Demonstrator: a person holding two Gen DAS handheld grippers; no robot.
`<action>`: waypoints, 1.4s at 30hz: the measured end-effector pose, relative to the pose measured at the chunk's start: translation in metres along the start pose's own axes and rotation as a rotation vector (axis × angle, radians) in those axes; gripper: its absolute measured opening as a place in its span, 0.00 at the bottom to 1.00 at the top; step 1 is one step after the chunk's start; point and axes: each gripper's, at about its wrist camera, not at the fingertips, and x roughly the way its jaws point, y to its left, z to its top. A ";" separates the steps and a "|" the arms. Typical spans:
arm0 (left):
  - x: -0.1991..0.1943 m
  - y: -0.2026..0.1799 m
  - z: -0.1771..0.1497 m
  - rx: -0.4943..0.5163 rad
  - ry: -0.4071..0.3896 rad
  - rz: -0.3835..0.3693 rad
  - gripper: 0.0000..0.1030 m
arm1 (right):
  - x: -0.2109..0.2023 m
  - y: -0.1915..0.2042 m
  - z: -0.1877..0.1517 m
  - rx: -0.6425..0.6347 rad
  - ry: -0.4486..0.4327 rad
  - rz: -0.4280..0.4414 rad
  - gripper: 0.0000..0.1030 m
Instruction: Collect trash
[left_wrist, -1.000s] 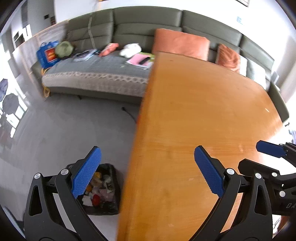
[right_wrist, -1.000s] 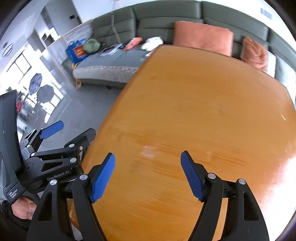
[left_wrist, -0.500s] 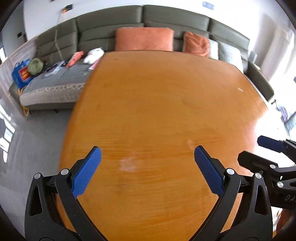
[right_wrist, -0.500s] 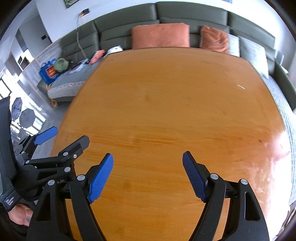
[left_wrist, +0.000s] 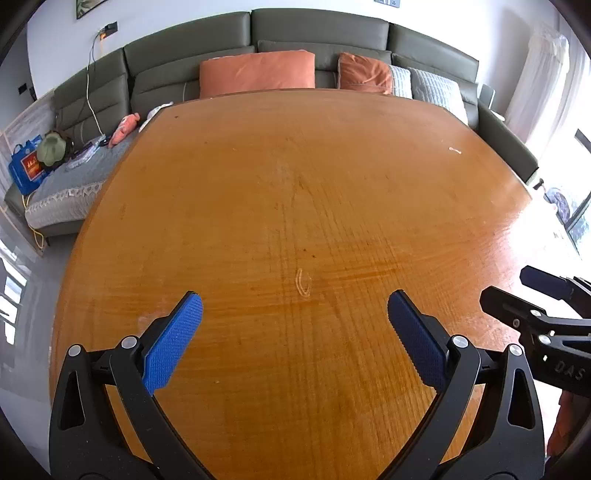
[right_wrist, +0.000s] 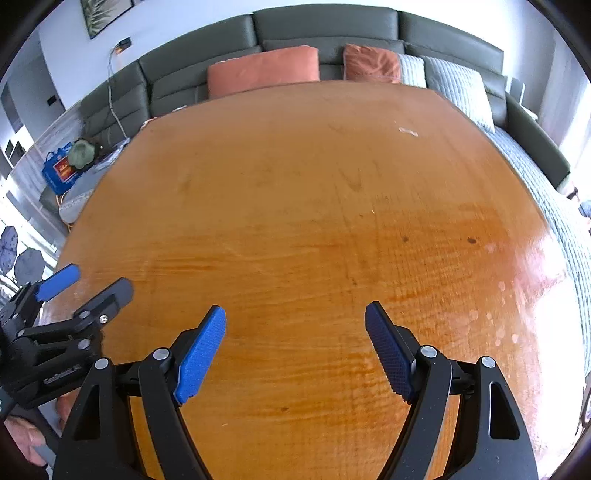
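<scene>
Over the orange wooden table (left_wrist: 258, 192) my left gripper (left_wrist: 293, 299) hangs open with nothing between its blue pads. A small pale curled band (left_wrist: 303, 282) lies on the wood just ahead of its fingers. A tiny white scrap (left_wrist: 455, 149) rests far off near the table's right back edge, and the right wrist view shows that scrap (right_wrist: 408, 132) too. My right gripper (right_wrist: 295, 310) is open and empty above bare table (right_wrist: 295, 206). Each gripper appears in the other's view: the right gripper (left_wrist: 508, 284) and the left gripper (right_wrist: 96, 280).
A grey-green sofa (left_wrist: 317, 33) with orange cushions (left_wrist: 256, 74) and pale pillows runs behind the table. A blue bag (left_wrist: 26, 168), a green hat and loose items lie on its left end. A person's hand (right_wrist: 22, 439) shows at lower left.
Both views swung from the table's left edge, the floor and the black trash bag to over the tabletop. Both grippers came lower and stayed open.
</scene>
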 end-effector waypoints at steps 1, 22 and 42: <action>0.003 -0.002 -0.002 0.002 -0.004 0.004 0.94 | 0.004 -0.003 -0.001 0.003 -0.002 -0.005 0.76; 0.034 0.001 -0.021 -0.031 0.036 0.044 0.94 | 0.025 -0.001 -0.013 -0.038 -0.087 -0.106 0.88; 0.032 0.002 -0.023 -0.026 0.036 0.044 0.94 | 0.028 -0.001 -0.012 -0.021 -0.073 -0.119 0.98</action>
